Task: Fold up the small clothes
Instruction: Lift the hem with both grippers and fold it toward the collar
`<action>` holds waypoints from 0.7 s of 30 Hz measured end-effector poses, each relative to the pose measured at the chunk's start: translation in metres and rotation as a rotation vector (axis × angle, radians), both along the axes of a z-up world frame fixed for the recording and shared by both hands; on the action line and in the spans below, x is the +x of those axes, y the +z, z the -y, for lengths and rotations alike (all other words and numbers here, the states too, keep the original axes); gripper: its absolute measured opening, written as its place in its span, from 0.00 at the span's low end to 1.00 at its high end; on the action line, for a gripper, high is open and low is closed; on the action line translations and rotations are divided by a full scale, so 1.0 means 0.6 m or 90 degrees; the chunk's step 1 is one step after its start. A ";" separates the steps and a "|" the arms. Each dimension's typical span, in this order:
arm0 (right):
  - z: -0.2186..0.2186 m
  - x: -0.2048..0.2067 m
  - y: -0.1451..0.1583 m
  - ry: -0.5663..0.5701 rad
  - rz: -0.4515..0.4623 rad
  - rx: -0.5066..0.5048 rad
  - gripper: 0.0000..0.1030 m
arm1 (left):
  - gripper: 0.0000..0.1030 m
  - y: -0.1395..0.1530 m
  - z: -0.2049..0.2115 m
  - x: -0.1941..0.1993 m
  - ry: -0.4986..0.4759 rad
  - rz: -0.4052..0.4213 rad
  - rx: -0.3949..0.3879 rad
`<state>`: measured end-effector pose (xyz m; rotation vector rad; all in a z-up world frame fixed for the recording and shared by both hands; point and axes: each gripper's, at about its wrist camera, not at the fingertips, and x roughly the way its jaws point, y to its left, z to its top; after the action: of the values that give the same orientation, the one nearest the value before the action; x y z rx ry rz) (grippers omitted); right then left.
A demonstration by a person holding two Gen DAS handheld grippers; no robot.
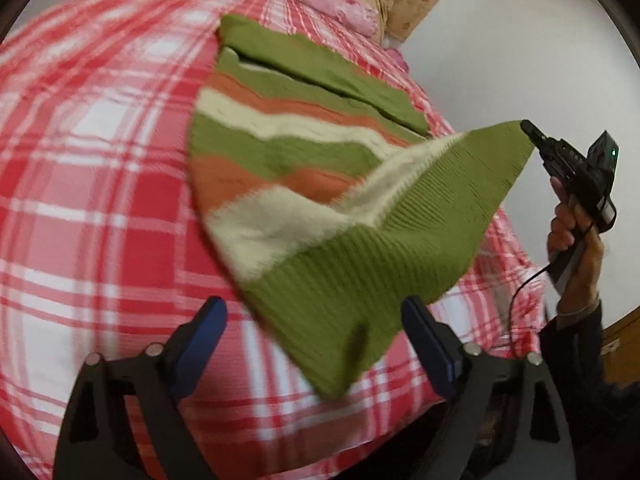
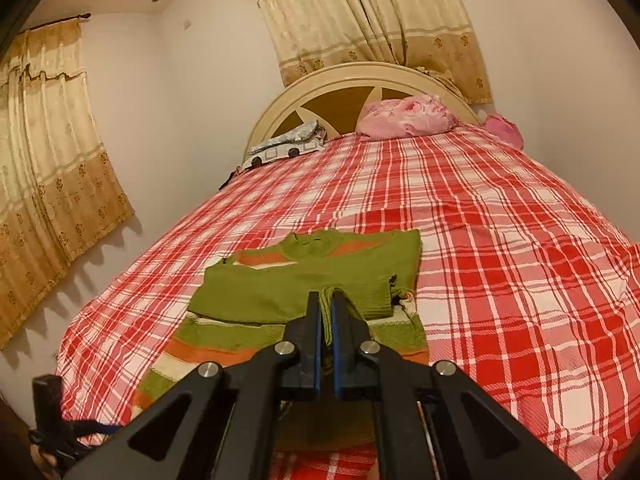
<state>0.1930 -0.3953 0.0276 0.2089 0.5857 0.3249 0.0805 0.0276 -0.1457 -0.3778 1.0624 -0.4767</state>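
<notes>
A small striped knit sweater (image 1: 304, 168), banded in green, orange and cream, lies on the red-and-white plaid bedspread (image 1: 100, 184) that covers the bed. Its long axis runs from the foot of the bed toward the cream headboard (image 2: 360, 80): the collar points at the headboard and the ribbed green hem points back toward the person holding the 2 grippers. 1 green sleeve is folded across the chest, lying crosswise to that axis.

The right gripper (image 2: 327, 312) is pressed together on the hem, with a fold of green ribbing pinched between its blue pads. In the left wrist view that corner of the hem is pulled up off the bedspread into a taut point at the tip of the gripper, and the person's hand (image 1: 576, 240) grips its handle beyond the right edge of the bed. The rest of the sweater stretches away ahead of this gripper, toward the headboard.

The left gripper (image 1: 316, 344) stands spread wide, nothing clamped. The other hem corner hangs down between its 2 blue pads (image 1: 430, 348), blurred, and touches neither pad that I can make out. The body of the sweater lies ahead of it and a little to its right.

At the head of the bed a pink bundle of cloth (image 2: 408, 116) and a printed grey-and-white pillow (image 2: 284, 148) rest against the headboard, well apart from the sweater. Beige flowered curtains (image 2: 372, 20) hang behind.
</notes>
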 end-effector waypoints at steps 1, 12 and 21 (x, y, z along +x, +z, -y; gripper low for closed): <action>0.000 -0.002 0.003 0.001 0.004 0.001 0.03 | 0.79 -0.001 0.008 0.004 -0.008 0.002 -0.006; 0.015 -0.013 0.009 -0.003 0.013 -0.001 0.03 | 0.05 0.051 -0.001 0.018 0.006 0.126 -0.008; 0.007 0.028 0.015 -0.005 0.014 -0.011 0.03 | 0.04 0.164 -0.036 0.121 0.048 0.242 -0.044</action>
<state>0.2098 -0.3997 0.0366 0.1912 0.5652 0.3146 0.1533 0.0494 -0.0475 -0.3689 0.6629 -0.4951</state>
